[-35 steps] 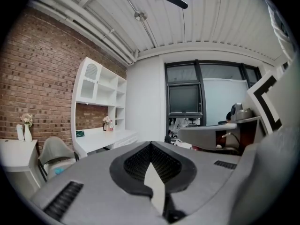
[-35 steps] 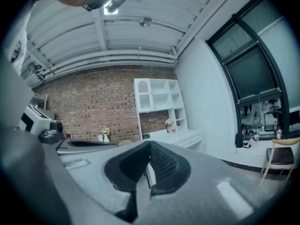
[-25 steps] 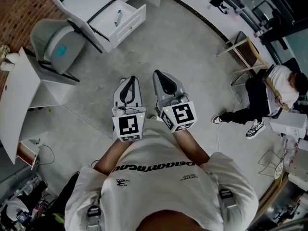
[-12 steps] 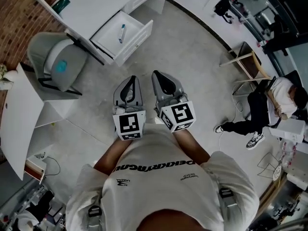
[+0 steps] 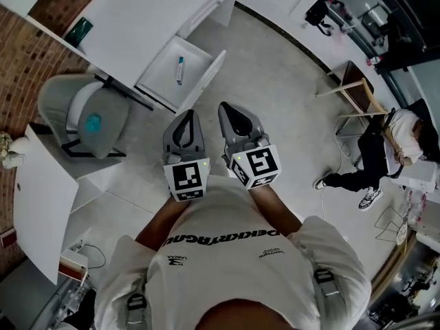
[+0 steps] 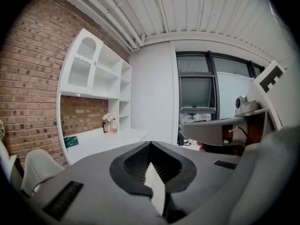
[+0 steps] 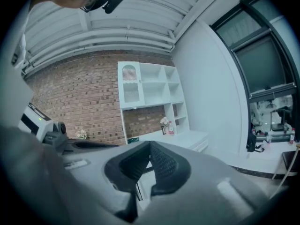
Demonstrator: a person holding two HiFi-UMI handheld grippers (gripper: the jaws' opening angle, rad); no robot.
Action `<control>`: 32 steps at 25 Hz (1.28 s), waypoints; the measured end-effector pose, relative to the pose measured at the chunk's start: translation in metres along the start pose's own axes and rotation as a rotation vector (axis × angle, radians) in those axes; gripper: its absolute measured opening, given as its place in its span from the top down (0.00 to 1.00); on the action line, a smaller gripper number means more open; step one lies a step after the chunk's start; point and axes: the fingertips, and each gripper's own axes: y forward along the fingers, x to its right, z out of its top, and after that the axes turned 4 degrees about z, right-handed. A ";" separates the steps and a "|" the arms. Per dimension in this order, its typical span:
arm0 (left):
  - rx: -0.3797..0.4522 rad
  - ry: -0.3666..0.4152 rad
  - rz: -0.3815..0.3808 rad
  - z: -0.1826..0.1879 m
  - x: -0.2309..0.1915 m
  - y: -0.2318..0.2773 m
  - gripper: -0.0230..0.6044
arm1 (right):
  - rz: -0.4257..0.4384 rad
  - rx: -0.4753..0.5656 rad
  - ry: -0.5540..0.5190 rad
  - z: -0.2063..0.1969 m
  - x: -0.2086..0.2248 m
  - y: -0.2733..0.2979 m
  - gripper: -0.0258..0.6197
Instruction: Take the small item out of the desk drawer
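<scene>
White desk (image 5: 137, 19) far left; its open drawer (image 5: 163, 71) holds the small item (image 5: 180, 69), lying far-to-near, just beyond the left gripper (image 5: 186, 115); right gripper (image 5: 232, 108) sits farther off; both jaws closed, empty.

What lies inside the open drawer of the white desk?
One small slim item, white and blue, lies on the floor of the drawer. Nothing else shows there. Any part of the drawer still under the desk top is hidden.

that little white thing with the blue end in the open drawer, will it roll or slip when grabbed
The small item looks slim and tube-like, so it may roll in the drawer if nudged. It looks tiny, so probably light. Too small here to judge slipperiness.
</scene>
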 end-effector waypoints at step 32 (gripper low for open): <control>-0.287 -0.050 0.059 -0.080 -0.074 0.174 0.97 | -0.019 -0.159 0.082 -0.052 0.096 0.149 0.96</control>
